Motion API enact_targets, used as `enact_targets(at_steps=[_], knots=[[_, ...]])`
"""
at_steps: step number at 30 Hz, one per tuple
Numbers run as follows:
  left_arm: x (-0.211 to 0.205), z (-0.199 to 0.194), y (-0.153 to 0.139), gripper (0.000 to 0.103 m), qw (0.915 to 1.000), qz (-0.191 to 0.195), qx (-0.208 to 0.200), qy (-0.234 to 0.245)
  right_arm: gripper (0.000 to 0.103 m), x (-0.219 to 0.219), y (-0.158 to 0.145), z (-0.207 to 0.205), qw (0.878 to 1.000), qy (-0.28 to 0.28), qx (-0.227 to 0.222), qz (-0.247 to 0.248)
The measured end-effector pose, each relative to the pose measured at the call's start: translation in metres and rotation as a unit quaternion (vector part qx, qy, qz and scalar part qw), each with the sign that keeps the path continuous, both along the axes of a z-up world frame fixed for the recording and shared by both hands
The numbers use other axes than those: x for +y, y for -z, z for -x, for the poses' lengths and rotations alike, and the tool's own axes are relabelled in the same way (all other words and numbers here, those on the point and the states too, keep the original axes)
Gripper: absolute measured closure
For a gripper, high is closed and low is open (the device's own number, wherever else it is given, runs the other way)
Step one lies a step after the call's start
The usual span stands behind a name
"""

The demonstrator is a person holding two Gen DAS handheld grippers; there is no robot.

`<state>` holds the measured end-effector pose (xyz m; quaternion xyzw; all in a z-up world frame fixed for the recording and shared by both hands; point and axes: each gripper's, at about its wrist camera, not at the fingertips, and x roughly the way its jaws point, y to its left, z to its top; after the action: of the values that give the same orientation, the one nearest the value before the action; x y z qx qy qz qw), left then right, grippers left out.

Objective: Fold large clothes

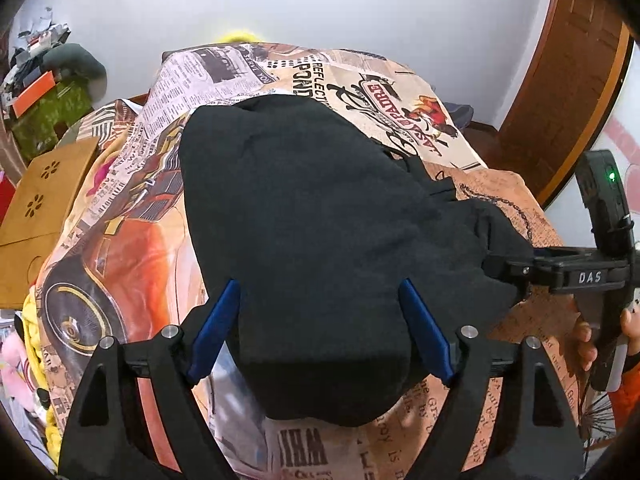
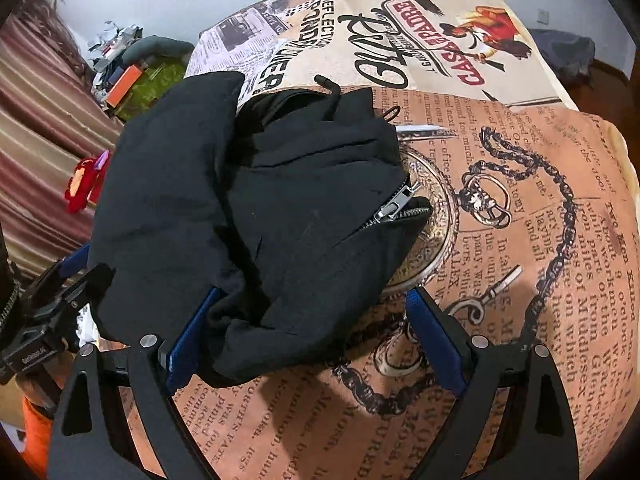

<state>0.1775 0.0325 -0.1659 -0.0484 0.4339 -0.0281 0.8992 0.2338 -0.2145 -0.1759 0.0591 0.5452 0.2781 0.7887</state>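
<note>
Both grippers, left (image 1: 320, 328) and right (image 2: 312, 340), gape over the black jacket (image 1: 312, 220) (seemingly ungripped).

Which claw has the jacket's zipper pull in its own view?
The right claw: the zipper pull shows above it; the left claw faces plain black jacket.

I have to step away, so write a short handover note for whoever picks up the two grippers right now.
Left gripper: open, jaws straddling the near end of the black jacket, not pinching.
Right gripper: open, fabric edge between its jaws, one pad against it.
Jacket lies bunched in a thick bundle on the printed bedspread, zipper exposed on its right side.
Done: gathered into a compact stack.
Left: probably straighten and finish the fold.
</note>
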Motion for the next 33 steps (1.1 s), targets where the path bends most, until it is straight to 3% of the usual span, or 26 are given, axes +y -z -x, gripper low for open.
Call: enact_targets(at_steps=[3,8,12,16,22,27,33], knots=[[0.01,-0.002,-0.004,0.022,0.9996,0.024,0.014,0.0,0.012,-0.003,-0.013,0.003,1.0,0.002,-0.01,0.005],[0.044,-0.011,-0.013,0.022,0.9931,0.107,0.037,-0.029,0.011,-0.013,-0.038,0.0,1.0,0.016,-0.02,-0.009],[0.07,-0.022,-0.015,0.022,0.9918,0.109,0.037,-0.057,0.011,-0.026,-0.048,-0.011,0.998,0.041,-0.016,-0.035],[0.096,-0.036,0.009,0.018,0.9788,0.176,0.071,-0.077,0.011,-0.027,-0.032,-0.029,0.998,0.049,0.013,-0.033],[0.113,-0.054,0.036,0.0,0.9582,0.257,0.093,-0.085,0.011,-0.025,0.022,-0.046,0.99,0.054,0.119,-0.056],[0.109,-0.074,0.059,0.0,0.9334,0.333,0.117,-0.064,0.011,-0.011,0.032,-0.058,0.988,0.04,0.129,-0.07],[0.103,-0.084,0.069,0.0,0.9313,0.34,0.118,-0.059,0.011,0.017,0.04,-0.067,0.986,-0.004,0.146,-0.086]])
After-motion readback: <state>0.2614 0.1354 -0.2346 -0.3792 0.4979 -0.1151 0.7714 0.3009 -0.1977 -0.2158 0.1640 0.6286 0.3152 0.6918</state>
